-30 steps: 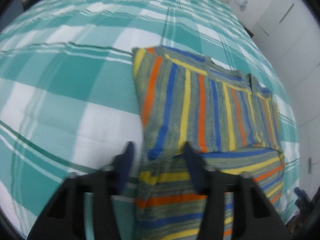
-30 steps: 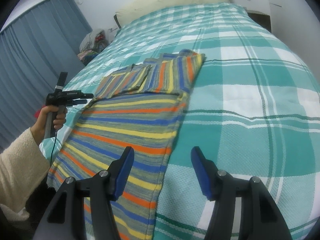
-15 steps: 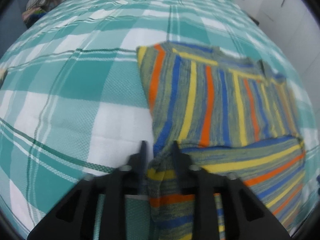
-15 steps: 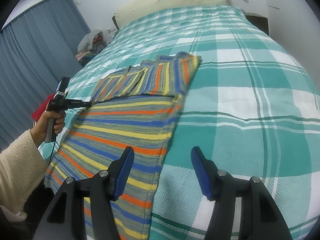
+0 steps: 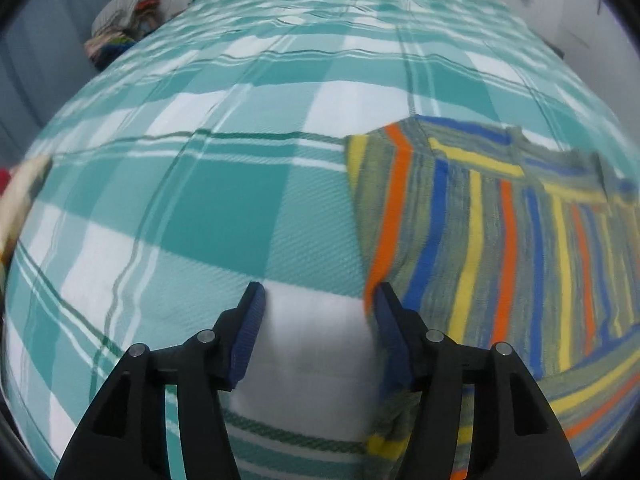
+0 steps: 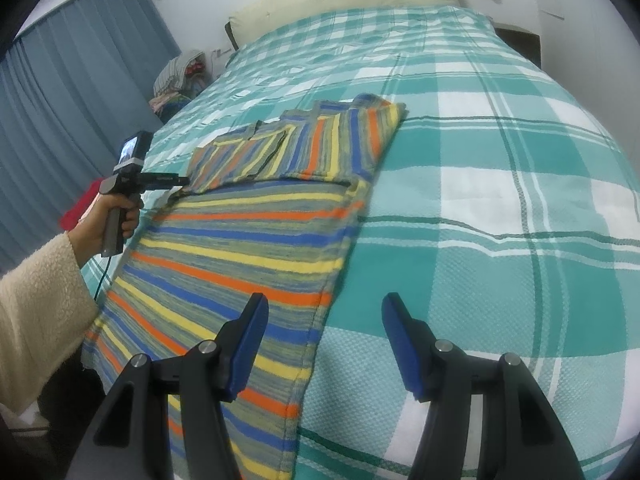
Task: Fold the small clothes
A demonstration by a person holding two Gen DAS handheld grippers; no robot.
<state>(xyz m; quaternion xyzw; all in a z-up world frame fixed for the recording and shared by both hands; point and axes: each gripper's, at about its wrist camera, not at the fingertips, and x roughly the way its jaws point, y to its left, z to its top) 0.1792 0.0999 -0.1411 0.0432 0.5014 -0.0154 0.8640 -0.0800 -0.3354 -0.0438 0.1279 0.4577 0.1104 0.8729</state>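
L gripper (image 5: 318,300): jaws just opened, nothing betw. them, beside striped garment (image 5: 500,240) edge.
R gripper (image 6: 324,312): jaws apart, empty, above garment hem.
Surface: plaid bedspread (image 6: 500,200).

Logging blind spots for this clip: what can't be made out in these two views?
- Striped sweater: near hem cut off by the right wrist view's bottom edge and the right gripper; in the left wrist view, its right part runs off the frame.
- Left gripper: its tips are too small to read in the right wrist view.
- Pile of clothes beside the bed: too small and blurred to identify.
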